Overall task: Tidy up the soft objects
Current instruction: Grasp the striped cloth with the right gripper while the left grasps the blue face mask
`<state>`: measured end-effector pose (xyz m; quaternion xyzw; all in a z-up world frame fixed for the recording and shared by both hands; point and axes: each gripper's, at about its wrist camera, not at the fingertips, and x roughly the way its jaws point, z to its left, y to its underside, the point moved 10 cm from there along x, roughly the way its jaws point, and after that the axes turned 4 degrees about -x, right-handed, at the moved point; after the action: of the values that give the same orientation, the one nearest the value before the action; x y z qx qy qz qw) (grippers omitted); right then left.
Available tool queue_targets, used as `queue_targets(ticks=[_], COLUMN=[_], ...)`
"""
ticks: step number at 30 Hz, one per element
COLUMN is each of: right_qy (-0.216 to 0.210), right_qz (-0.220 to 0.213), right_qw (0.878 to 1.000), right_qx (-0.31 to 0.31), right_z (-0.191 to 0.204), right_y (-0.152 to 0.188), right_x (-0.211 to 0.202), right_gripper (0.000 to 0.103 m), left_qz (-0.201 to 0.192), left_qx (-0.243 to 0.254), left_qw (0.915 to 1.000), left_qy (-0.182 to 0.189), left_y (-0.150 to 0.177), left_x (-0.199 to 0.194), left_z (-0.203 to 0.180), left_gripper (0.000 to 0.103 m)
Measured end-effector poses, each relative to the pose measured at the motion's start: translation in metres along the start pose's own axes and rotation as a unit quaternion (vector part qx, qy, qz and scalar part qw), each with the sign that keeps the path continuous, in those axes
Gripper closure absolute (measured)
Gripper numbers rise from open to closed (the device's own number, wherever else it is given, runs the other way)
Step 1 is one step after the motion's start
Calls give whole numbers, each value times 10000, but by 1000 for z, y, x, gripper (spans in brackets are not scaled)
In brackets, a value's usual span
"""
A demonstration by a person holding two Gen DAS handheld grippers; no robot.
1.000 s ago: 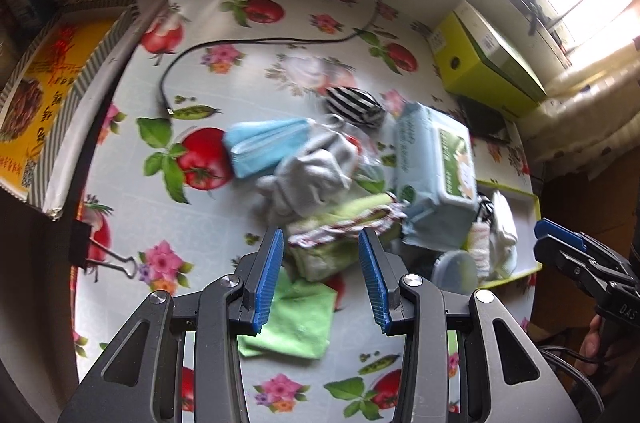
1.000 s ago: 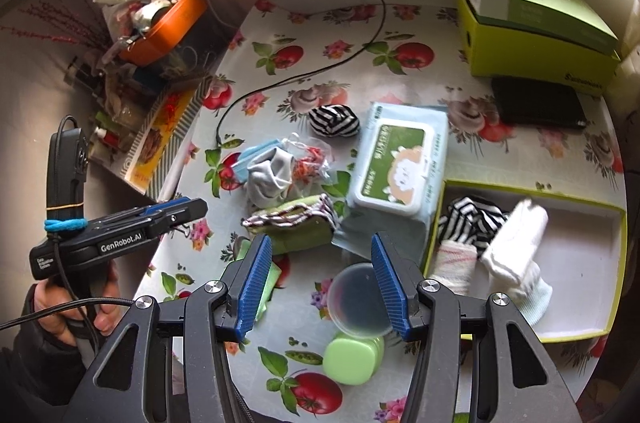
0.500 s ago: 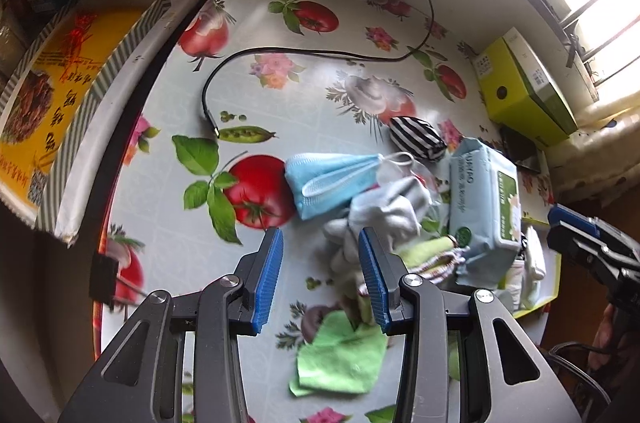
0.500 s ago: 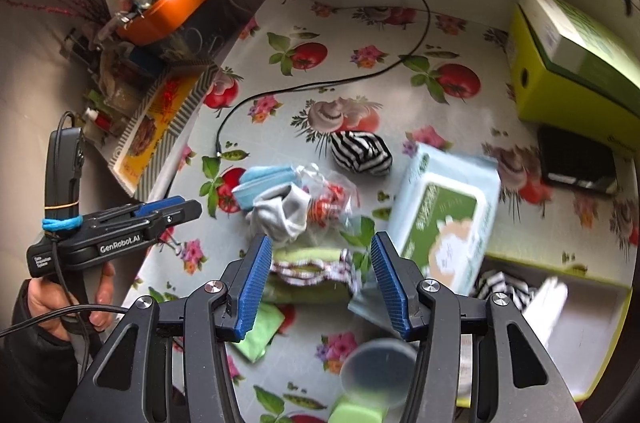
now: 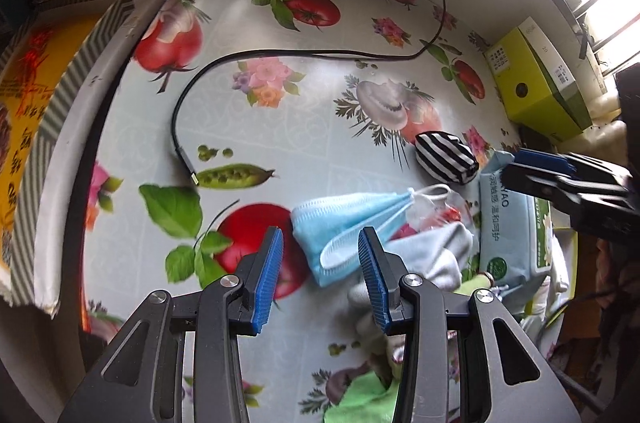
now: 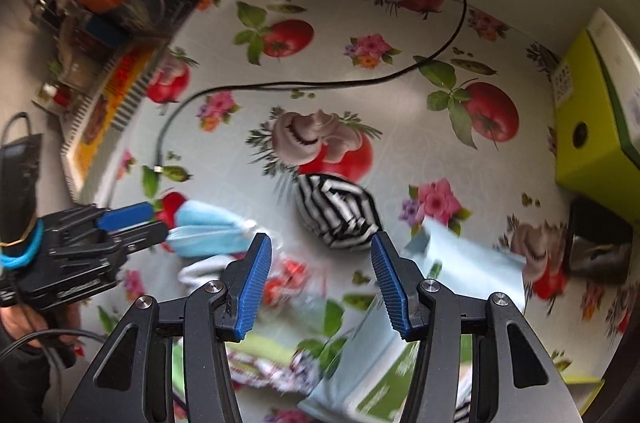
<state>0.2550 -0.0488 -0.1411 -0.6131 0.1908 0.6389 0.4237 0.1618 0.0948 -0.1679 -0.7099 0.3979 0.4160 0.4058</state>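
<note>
Reaching over the fruit-print table (image 5: 224,35) w/ both grippers wide open and empty: left gripper (image 5: 319,265) lined up on the blue face mask (image 5: 340,219), right gripper (image 6: 318,271) lined up on the striped sock ball (image 6: 338,211), so prob. the approach-to-pick step. Needing next, by the look of it, a drop onto each soft item, jaws straddling it, then a squeeze. Sitting beside the wipes pack (image 5: 516,223) w/ the grey cloth (image 5: 432,255), both targets; yellow-green box (image 5: 536,83) at the back closed, contents not visible.
</note>
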Motion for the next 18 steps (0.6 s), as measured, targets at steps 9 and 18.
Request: queue_targets(ticks=[9, 18], right_qy=[229, 266], right_qz=[500, 621], right_qw=[9983, 9965], right_qx=[-194, -495], right_z=[-10, -1], right_y=[-11, -11], right_x=[50, 66], right_gripper=[51, 88], left_qz=[118, 290], left_qx=[286, 717], left_qw=[9994, 9963], left_qy=[185, 372], left_y=[-6, -5], left_x=[18, 27], left_z=[-8, -18], left_gripper=[62, 57])
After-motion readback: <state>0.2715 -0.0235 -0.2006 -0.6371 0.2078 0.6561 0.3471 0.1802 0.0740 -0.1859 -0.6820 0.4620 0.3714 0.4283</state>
